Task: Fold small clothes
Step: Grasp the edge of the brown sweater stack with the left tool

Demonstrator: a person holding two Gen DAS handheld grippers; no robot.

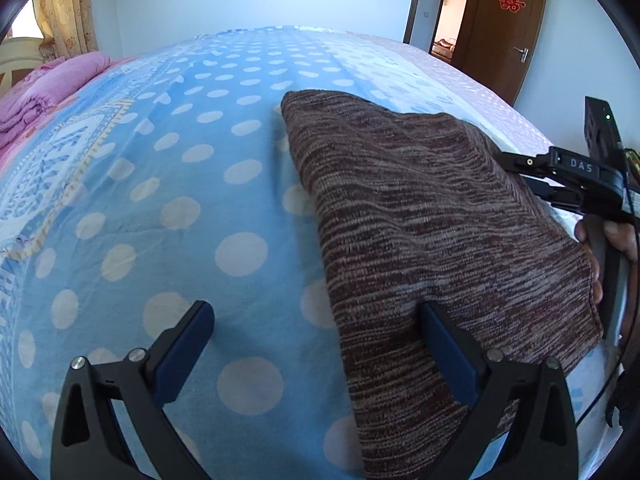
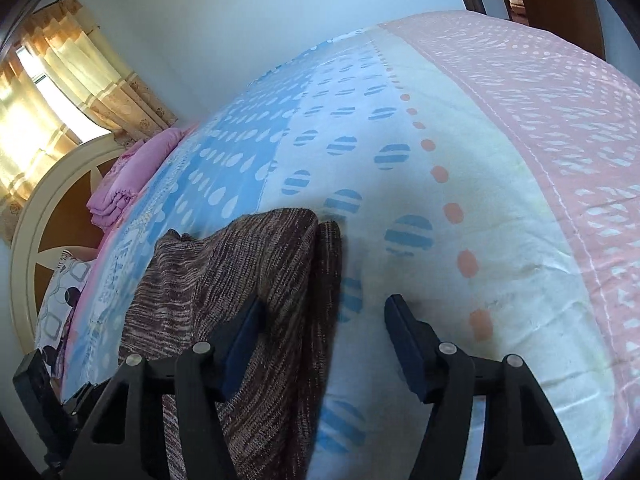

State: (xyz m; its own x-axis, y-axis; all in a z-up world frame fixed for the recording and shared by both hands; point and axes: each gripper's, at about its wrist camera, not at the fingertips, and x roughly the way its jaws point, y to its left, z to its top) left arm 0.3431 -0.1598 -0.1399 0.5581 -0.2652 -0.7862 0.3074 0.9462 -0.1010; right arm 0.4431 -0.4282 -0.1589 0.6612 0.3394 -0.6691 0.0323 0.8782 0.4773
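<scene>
Both tongs, left (image 1: 316, 344) and right (image 2: 324, 344), stand wide and grip nothing above the folded brown knit garment (image 1: 420, 216) on the bed (image 1: 180, 184). Soft, light and probably limp, it is best pinched at a corner through every layer.

We see the knitted garment (image 1: 432, 216) lying folded on the bed (image 1: 168, 184), toward its near right part. The left tool (image 1: 316, 356) hangs over the garment's near left edge, one finger above the cloth, the other above the sheet. The right tool (image 2: 324, 344) sits at the garment's right edge. A folded quilt (image 1: 48, 92) lies far left, at the headboard (image 2: 36, 216); a door (image 1: 504, 24) stands behind the bed, right.
</scene>
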